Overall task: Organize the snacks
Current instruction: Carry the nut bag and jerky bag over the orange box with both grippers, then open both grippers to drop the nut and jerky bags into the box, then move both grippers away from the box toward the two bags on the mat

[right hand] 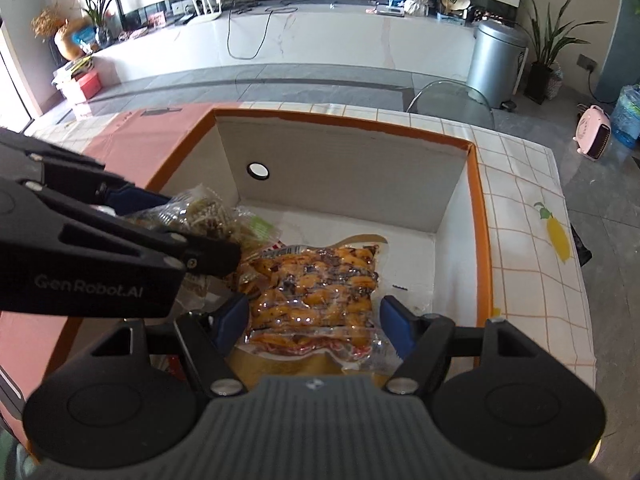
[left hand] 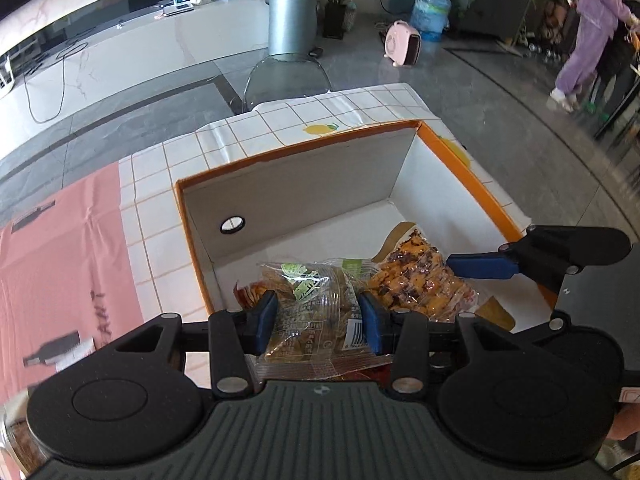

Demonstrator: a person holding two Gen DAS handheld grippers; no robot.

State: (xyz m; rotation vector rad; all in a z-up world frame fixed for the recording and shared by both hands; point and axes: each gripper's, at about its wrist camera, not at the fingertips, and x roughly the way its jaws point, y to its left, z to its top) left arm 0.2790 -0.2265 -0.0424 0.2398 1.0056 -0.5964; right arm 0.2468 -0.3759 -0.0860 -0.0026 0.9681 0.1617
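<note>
Inside an orange-rimmed box (right hand: 478, 184), the left gripper (left hand: 318, 316) pinches a clear snack packet (left hand: 312, 308) between its jaws, long axis running forward. The right gripper (right hand: 314, 326) gapes wide, straddling an orange vacuum-packed snack (right hand: 312, 292) lying flat, lengthwise between the fingers.

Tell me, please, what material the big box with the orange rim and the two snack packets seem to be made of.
Box: apparently cardboard, matte grey-white inside, with a rough torn orange edge and a punched hole.
Orange snack pack: clear glossy plastic film clinging to the contents, probably vacuum-sealed.
Packet in the left gripper: thin crinkled transparent plastic with glints.
</note>
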